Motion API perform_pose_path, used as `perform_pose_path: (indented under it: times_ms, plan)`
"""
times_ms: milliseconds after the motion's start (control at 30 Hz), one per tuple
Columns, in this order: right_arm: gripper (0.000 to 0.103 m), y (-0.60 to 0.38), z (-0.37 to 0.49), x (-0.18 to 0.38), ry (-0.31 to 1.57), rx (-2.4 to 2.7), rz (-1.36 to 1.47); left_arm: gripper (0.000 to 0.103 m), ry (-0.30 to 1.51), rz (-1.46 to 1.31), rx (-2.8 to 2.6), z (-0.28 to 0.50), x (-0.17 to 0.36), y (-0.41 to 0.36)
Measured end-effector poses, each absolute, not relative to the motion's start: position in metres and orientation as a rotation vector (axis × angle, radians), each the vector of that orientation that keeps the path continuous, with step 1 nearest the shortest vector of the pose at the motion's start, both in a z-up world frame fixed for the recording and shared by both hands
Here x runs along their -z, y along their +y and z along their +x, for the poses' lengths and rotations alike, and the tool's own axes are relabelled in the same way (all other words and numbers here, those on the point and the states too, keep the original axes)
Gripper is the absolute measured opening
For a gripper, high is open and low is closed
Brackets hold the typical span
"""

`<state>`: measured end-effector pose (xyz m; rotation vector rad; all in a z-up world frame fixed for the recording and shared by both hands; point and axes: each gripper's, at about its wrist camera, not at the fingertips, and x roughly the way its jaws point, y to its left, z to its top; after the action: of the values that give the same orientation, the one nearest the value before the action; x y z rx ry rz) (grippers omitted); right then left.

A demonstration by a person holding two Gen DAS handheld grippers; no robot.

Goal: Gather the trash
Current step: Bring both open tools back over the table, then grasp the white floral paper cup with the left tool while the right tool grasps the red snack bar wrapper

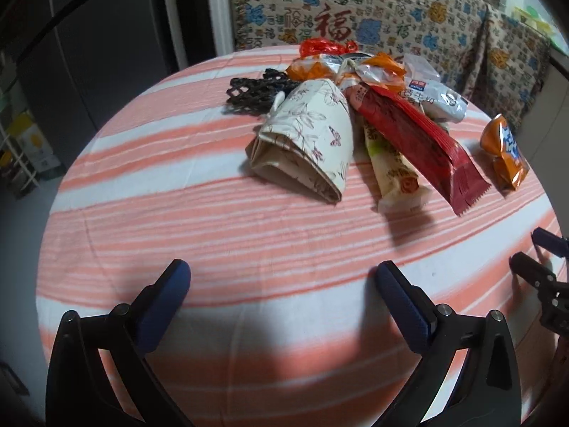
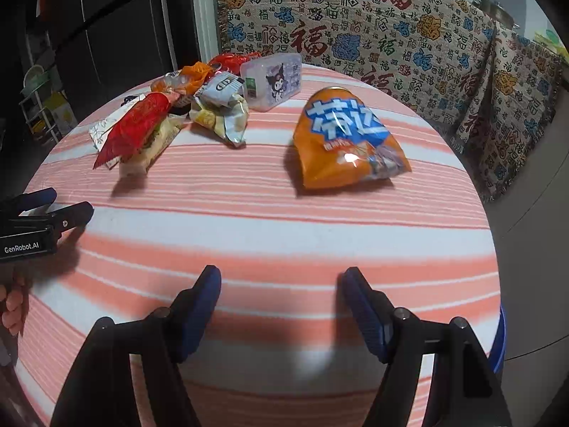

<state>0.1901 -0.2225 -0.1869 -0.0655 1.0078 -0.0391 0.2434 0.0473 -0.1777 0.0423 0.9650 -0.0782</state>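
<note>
Both tools spread, empty: left tool (image 1: 282, 274), right tool (image 2: 281, 277), low over near tabletop (image 2: 284, 235). Orange bag (image 2: 346, 138) lies alone, far right; wrapper pile (image 1: 355, 121) far left. Risk: slick foil slips; overlapped wrappers drag neighbours off.

Striped tablecloth (image 1: 213, 213); patterned throw (image 2: 391, 35) behind; dark cabinet (image 1: 106, 53)
</note>
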Motion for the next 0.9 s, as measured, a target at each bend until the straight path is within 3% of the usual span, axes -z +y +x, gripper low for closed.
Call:
perform_pose_path:
  times_ms: [233,400,667,700,767,800,900]
  plan:
    - [0.074,-0.221,0.193,0.188,0.985,0.045,-0.058,0.102,0.963,0.060,0.130,0.262,0.176,0.053]
    - [0.074,-0.222,0.193,0.188,0.985,0.048,-0.062,0.102,0.861,-0.044,0.205,0.271,0.144,0.067]
    - [0.074,-0.222,0.194,0.188,0.986,0.050,-0.062,0.100,0.929,0.052,0.331,0.313,0.156,0.047]
    - [0.074,-0.222,0.194,0.188,0.986,0.050,-0.062,0.098,0.922,0.059,0.342,0.314,0.156,0.045]
    - [0.074,-0.222,0.194,0.188,0.986,0.050,-0.062,0.069,0.917,0.065,0.370,0.313,0.157,0.041]
    - [0.074,-0.222,0.194,0.188,0.986,0.050,-0.062,0.059,0.917,0.075,0.368,0.313,0.158,0.040]
    - [0.074,-0.222,0.194,0.188,0.986,0.051,-0.062,0.052,0.895,0.039,0.363,0.306,0.154,0.045]
